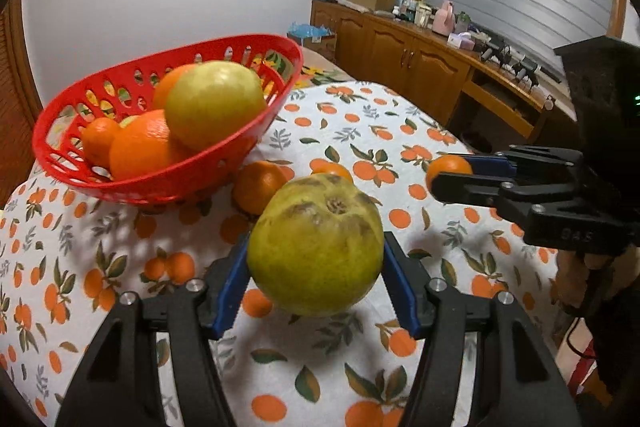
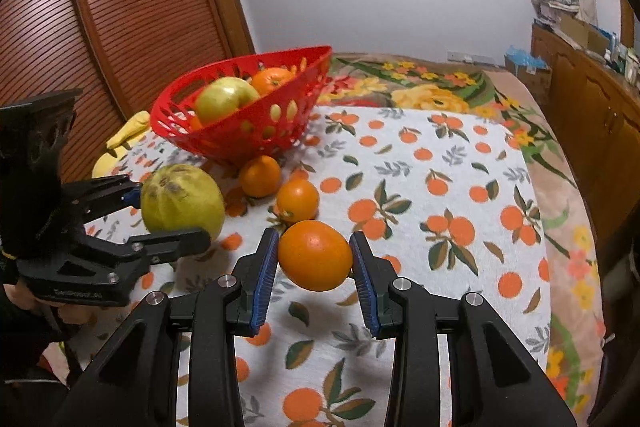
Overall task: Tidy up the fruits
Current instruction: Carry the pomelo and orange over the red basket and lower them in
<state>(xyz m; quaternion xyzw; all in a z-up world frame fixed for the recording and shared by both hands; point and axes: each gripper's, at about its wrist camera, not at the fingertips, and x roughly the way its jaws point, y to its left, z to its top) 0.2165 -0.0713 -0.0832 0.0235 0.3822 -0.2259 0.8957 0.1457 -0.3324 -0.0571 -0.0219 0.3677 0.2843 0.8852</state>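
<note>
Left tongs [image 1: 316,287] clamping one blotchy yellow-green pomelo [image 1: 316,247], right tongs [image 2: 314,267] gripping one smooth orange [image 2: 315,255] (both lifted), two loose oranges on the surface, perforated red plastic basket [image 1: 72,107] heaped with fruit

the left tool [image 1: 316,259] reaches forward and level, its two black jaws with blue ribbed pads [image 1: 228,291] spread wide and pressed on either side of a large yellow-green blemished fruit [image 1: 316,247]. the right tool [image 2: 315,257], near and to its right, also level, clamps a small round orange [image 2: 315,255] between its blue pads [image 2: 266,275].
</note>
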